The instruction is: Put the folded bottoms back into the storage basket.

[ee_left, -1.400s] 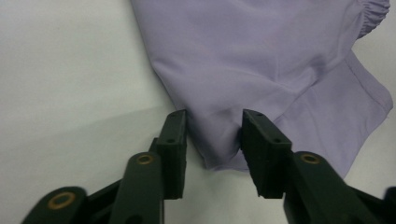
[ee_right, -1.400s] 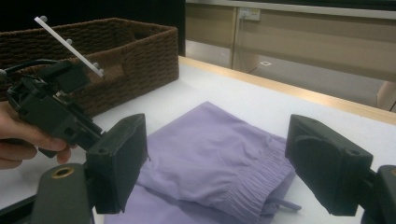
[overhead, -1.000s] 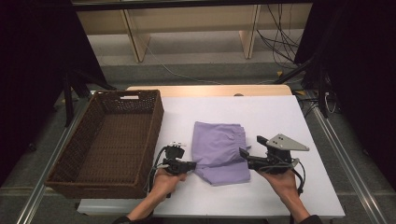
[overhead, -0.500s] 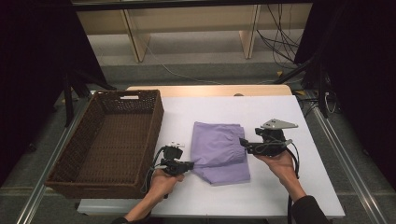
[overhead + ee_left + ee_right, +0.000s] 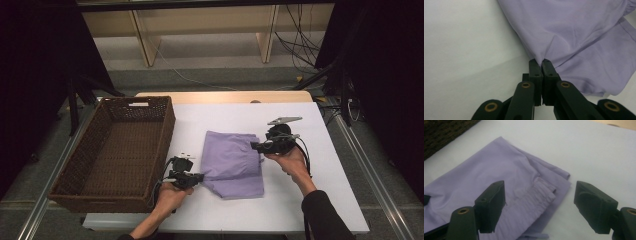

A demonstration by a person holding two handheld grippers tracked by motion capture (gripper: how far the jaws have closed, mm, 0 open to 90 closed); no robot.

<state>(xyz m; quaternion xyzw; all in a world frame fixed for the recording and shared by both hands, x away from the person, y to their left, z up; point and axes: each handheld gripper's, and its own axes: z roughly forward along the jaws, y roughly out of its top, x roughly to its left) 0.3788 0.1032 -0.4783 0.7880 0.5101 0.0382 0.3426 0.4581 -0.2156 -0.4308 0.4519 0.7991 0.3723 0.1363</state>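
A folded purple cloth [image 5: 232, 162] lies on the white table [image 5: 300, 210]. My left gripper [image 5: 200, 176] sits at the cloth's near left corner and is shut on it. In the left gripper view the jaws pinch a tuck of the fabric [image 5: 574, 32] at the tips of my left gripper [image 5: 542, 61]. My right gripper [image 5: 255, 146] hovers at the cloth's right edge with jaws wide apart. They have just been closing a little. In the right gripper view the cloth [image 5: 486, 182] and its gathered band [image 5: 536, 195] lie between and beyond the jaws, untouched by the pads.
A dark wicker basket [image 5: 165, 130] stands at the left of the table and holds nothing; its corner [image 5: 446, 132] appears in the right gripper view. Bare white table lies right of and in front of the cloth. A wooden strip [image 5: 225, 96] runs along the table's far edge.
My right gripper has moved away from the near edge, up along the cloth's right side. The left gripper has stayed put with the cloth in it.
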